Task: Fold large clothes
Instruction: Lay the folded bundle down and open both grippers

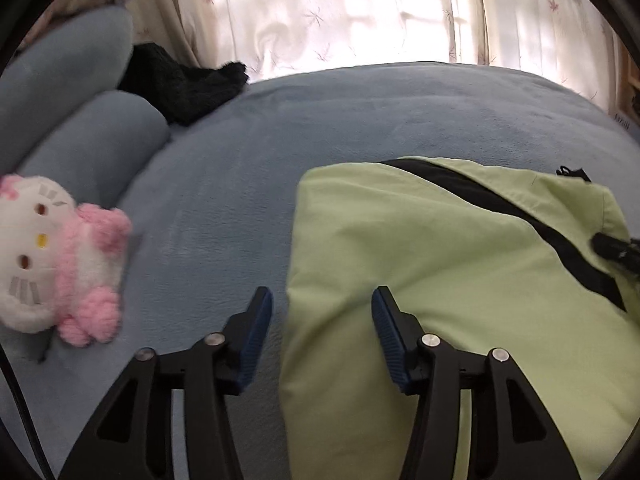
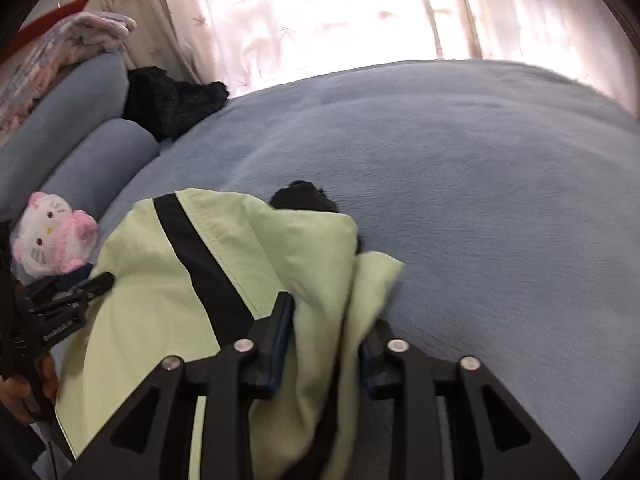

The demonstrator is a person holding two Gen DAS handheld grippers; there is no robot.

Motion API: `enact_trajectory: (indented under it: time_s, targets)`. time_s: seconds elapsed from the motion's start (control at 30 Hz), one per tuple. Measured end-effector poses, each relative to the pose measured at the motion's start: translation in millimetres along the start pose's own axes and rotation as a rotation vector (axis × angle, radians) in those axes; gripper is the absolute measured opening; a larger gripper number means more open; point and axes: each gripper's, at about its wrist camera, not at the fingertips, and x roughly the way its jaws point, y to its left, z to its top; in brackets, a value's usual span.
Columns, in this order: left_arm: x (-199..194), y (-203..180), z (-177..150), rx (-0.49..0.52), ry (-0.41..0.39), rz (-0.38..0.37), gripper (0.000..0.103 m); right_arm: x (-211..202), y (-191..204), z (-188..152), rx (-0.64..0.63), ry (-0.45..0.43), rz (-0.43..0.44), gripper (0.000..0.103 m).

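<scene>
A light green garment [image 1: 440, 264] with a black stripe [image 1: 520, 216] lies folded over on the blue bed cover [image 1: 320, 120]. My left gripper [image 1: 322, 300] is open just above the garment's left edge, one finger on each side of it, holding nothing. In the right wrist view the same garment [image 2: 160, 312] fills the lower left. My right gripper [image 2: 332, 320] is open, with a raised fold of green cloth between its fingers. A black part of the garment [image 2: 304, 198] pokes out at its far edge. The left gripper [image 2: 68, 300] shows at the left.
A white and pink plush cat [image 1: 52, 256] lies left of the garment, also seen in the right wrist view [image 2: 52, 236]. Blue pillows [image 1: 80, 136] and a black fuzzy cloth [image 1: 184, 84] sit at the far left. A curtain [image 1: 360, 12] hangs behind the bed.
</scene>
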Motion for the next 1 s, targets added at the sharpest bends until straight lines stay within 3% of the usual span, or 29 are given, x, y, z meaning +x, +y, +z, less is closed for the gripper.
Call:
enact_trajectory:
  time_s: [0.1, 0.2, 0.4, 0.43, 0.53, 0.57, 0.63, 0.73, 0.87, 1.0]
  targets:
    - [-27.8, 6.1, -10.4, -0.038, 0.016, -0.056, 0.055, -39.0, 12.8, -12.2, -0.090, -0.042, -0.074, 0.033]
    - [-67.8, 12.5, -29.2, -0.110, 0.016, -0.133, 0.055, -76.4, 25.4, -32.7, -0.116, -0.068, -0.040, 0.033]
    - [-119.4, -3.6, -75.4, -0.136, 0.026, -0.229, 0.055, -125.9, 54.6, -81.2, -0.072, -0.047, 0.160, 0.033]
    - [-120.8, -10.9, -84.3, -0.116, 0.034, -0.213, 0.055, -126.1, 59.4, -88.3, -0.076, -0.034, 0.162, 0.032]
    - [-106.0, -20.0, -106.0, -0.060, 0.108, -0.093, 0.057, -114.6, 60.0, -111.9, -0.107, 0.003, 0.035, 0.032]
    - [-99.4, -16.9, -110.7, -0.064, 0.118, -0.085, 0.059, -107.3, 49.7, -120.6, -0.090, 0.042, 0.000, 0.029]
    - [-98.4, -5.6, -115.3, -0.125, 0.137, -0.107, 0.071, -106.5, 26.3, -133.8, -0.010, 0.091, 0.054, 0.027]
    - [-101.5, 5.2, -116.7, -0.188, 0.167, -0.136, 0.071, -124.1, 15.5, -140.0, 0.012, 0.092, 0.029, 0.027]
    - [-125.4, -0.2, -115.8, -0.180, 0.175, -0.105, 0.071, -157.0, 1.1, -140.7, 0.087, 0.091, 0.061, 0.027]
    - [-159.4, -9.8, -110.9, -0.181, 0.177, -0.136, 0.071, -188.2, 3.5, -139.9, 0.108, 0.082, 0.071, 0.030]
